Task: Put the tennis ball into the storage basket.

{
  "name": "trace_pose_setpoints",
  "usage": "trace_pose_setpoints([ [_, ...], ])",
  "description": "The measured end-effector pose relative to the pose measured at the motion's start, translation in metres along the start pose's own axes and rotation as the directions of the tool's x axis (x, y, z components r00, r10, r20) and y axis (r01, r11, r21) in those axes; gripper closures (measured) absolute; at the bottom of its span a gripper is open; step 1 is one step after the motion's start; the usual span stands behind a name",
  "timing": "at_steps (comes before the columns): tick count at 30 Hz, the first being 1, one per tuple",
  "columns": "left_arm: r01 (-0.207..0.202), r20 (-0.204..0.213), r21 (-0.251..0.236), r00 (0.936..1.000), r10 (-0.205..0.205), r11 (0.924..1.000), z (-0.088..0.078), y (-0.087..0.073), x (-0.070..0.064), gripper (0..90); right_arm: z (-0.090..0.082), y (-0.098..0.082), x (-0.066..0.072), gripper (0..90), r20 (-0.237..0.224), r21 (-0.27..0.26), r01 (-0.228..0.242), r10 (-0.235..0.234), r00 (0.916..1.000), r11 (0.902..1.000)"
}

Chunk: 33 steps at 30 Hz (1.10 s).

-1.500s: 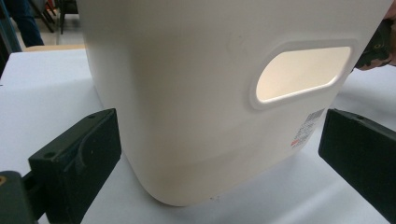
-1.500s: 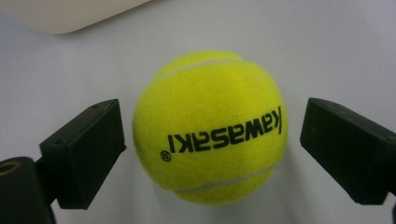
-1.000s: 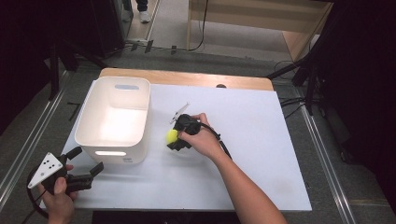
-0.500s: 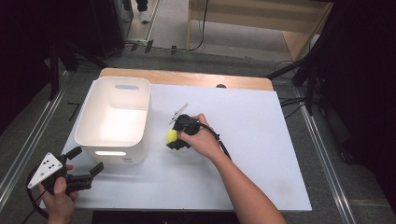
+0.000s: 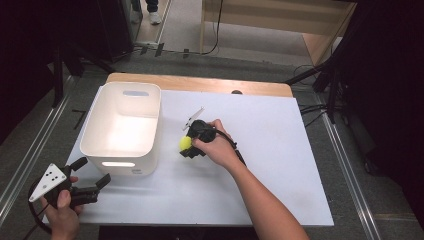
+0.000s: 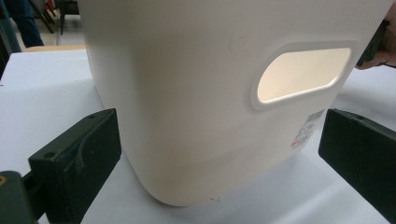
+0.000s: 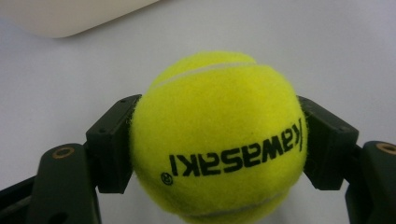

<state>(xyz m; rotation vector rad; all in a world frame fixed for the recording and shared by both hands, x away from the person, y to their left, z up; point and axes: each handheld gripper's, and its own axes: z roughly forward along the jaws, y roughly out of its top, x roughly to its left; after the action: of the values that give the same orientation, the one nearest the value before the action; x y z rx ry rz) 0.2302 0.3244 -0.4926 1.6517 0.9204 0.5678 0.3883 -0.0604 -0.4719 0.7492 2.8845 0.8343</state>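
Resting at left near corner of white surface (image 5: pixel 280 150), left claw (image 5: pixel 92 182) has jaws spread wide, nothing between; white bin (image 5: pixel 122 127) just beyond it; right claw (image 5: pixel 190 145) near middle of surface, clamped on yellow tennis ball (image 7: pixel 217 140), beside bin

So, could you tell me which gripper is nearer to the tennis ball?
Right. The right gripper has its jaws closed on the tennis ball beside the white bin. The left gripper is open at the bin's near end, with the bin between it and the ball.
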Motion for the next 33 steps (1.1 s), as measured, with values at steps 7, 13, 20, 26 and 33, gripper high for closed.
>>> trace_pose_setpoints([
  [7, 0.004, 0.004, -0.006, 1.0, -0.004, 1.0, 0.0, 0.0, 0.001, 0.0, -0.004, 0.004, 0.0, 22.8, -0.018, -0.008, 0.012, -0.012, 0.9998, 0.9999],
  [13, 0.008, 0.005, -0.008, 1.0, -0.008, 0.9999, 0.0, 0.0, 0.001, 0.0, -0.006, 0.006, 0.0, 22.9, -0.021, -0.006, 0.014, -0.014, 0.9997, 0.9999],
  [20, 0.007, 0.005, -0.008, 1.0, -0.007, 0.9999, 0.0, 0.0, 0.001, 0.0, -0.011, 0.01, 0.002, 22.9, -0.035, -0.013, 0.022, -0.022, 0.9991, 0.9997],
  [26, 0.01, 0.005, -0.012, 0.9999, -0.01, 0.9999, 0.0, 0.0, 0.001, 0.0, -0.014, 0.013, 0.003, 23.0, -0.043, -0.011, 0.023, -0.023, 0.9988, 0.9997],
  [33, 0.01, 0.005, -0.009, 0.9999, -0.01, 0.9999, 0.0, 0.0, 0.001, 0.0, -0.018, 0.017, 0.003, 23.0, -0.05, -0.018, 0.03, -0.031, 0.9983, 0.9994],
])
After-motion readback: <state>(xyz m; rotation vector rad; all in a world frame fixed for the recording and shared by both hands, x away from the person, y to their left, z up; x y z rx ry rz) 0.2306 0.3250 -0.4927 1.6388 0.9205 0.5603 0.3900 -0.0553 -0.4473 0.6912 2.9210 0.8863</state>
